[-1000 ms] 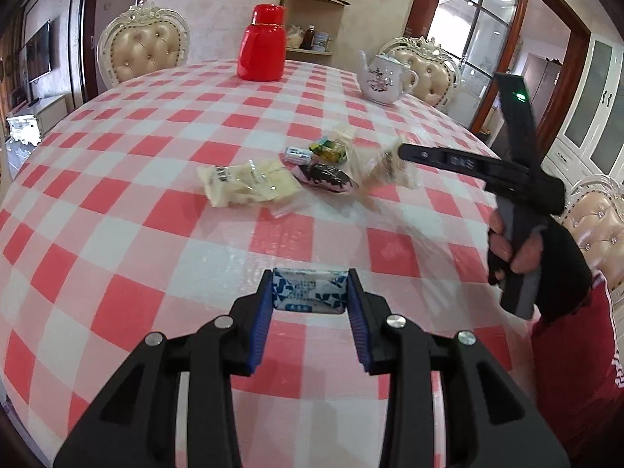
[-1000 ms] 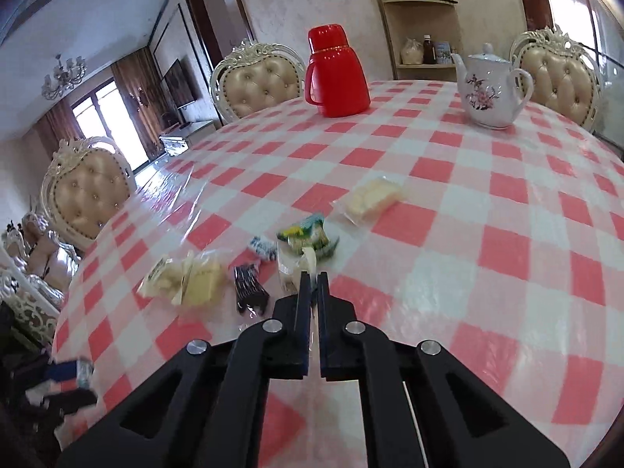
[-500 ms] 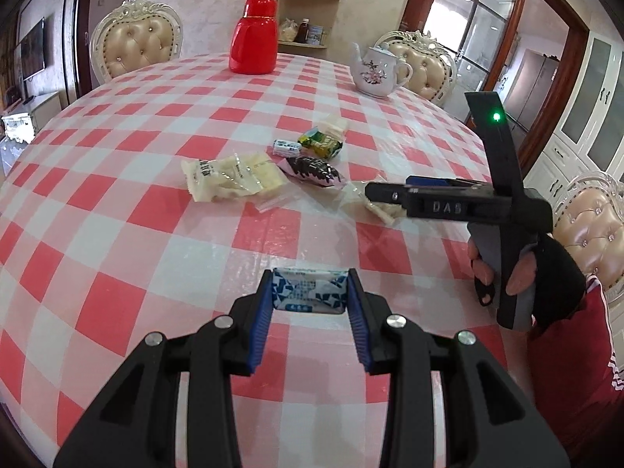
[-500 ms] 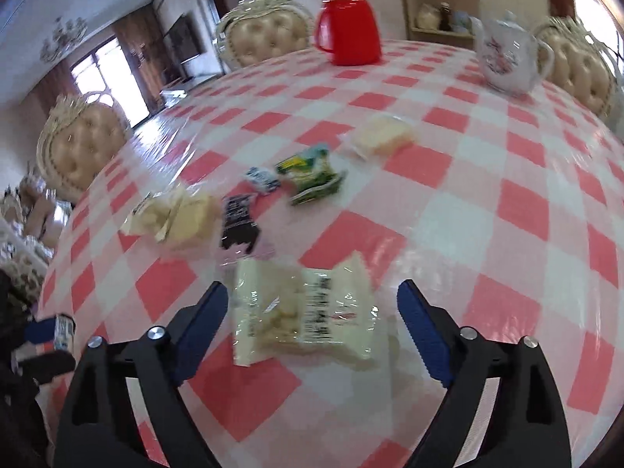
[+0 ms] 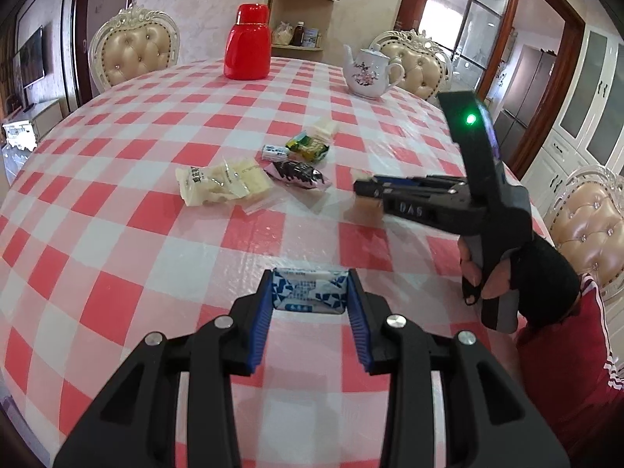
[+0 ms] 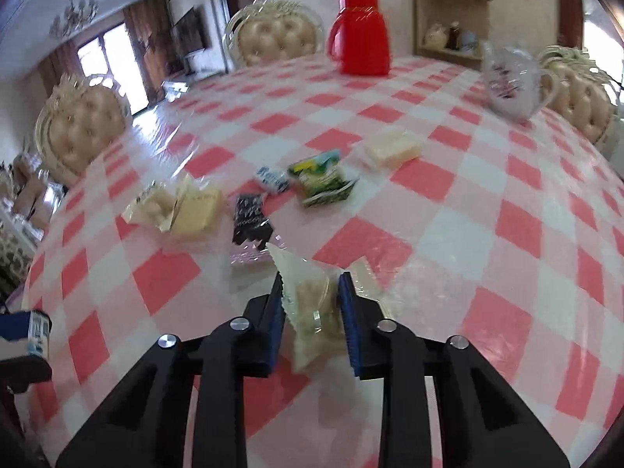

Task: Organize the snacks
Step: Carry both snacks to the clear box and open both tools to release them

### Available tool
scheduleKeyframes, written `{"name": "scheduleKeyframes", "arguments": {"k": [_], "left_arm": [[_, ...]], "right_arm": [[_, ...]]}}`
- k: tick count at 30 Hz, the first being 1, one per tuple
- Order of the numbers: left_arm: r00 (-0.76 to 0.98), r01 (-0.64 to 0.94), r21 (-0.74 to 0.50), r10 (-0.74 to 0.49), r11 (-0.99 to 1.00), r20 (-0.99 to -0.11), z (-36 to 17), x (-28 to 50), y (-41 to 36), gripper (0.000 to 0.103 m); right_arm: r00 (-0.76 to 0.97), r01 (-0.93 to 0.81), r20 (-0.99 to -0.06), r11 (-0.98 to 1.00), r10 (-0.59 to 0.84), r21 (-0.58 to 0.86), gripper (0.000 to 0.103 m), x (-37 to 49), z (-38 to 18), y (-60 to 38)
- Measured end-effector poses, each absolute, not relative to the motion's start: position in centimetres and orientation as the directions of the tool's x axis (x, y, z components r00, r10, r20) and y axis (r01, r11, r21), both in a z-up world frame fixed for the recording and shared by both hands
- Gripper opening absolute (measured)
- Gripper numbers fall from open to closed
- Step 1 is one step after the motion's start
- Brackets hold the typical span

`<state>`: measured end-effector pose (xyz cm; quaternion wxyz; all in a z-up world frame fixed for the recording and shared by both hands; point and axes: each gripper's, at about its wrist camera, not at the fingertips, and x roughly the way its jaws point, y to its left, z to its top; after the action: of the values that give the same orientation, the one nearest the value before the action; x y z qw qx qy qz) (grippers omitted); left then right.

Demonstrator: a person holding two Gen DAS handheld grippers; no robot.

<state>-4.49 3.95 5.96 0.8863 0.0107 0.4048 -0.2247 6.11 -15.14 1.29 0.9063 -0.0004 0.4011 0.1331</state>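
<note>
My left gripper (image 5: 309, 277) is shut on a blue-and-white snack packet (image 5: 310, 290), held crosswise between the blue pads just above the checked tablecloth (image 5: 117, 234). My right gripper (image 6: 310, 280) is shut on a pale crinkled snack packet (image 6: 312, 304), whose corner sticks up past the fingertips. In the left wrist view the right gripper (image 5: 366, 189) points left over the table, with a gloved hand on its handle. The other snacks lie in a loose group beyond it: pale cracker packets (image 5: 218, 187), a dark packet (image 5: 298, 173), a green packet (image 5: 308, 148).
A red thermos (image 5: 247, 48) and a white flowered teapot (image 5: 366, 74) stand at the table's far side. A small blue-white candy (image 5: 275, 152) and a pale square packet (image 5: 321, 128) lie by the green one. Padded chairs ring the table.
The right gripper went from shut to wide open over the pale packet on the table, then closed on it. The left gripper kept its packet and stayed put.
</note>
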Motion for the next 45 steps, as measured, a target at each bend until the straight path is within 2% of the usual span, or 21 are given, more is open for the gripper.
{"name": "scheduleKeyframes", "arguments": {"k": [9,20,31,45], "left_arm": [[0.576,0.403,-0.163,-0.388,0.901,-0.719,6.4,-7.3,3.9,0.037],[0.597,0.387,-0.159,-0.378,0.908,-0.707,7.1,-10.7,5.6,0.037],[0.625,0.361,-0.123,-0.338,0.924,-0.703,7.1,-15.2,9.3,0.037],[0.652,0.238,-0.072,-0.214,0.969,-0.727,5.8,-20.0,17.5,0.037]], "right_arm": [[0.703,-0.185,-0.651,0.958,0.285,0.22,0.023,1.8,3.1,-17.7],[0.748,-0.202,-0.576,0.94,0.329,0.275,0.023,-5.0,4.6,-18.3],[0.726,-0.359,-0.513,0.889,0.457,0.283,0.023,-11.5,7.3,-13.5],[0.606,-0.588,-0.544,0.788,0.58,0.185,0.023,-16.5,8.1,-1.0]]}}
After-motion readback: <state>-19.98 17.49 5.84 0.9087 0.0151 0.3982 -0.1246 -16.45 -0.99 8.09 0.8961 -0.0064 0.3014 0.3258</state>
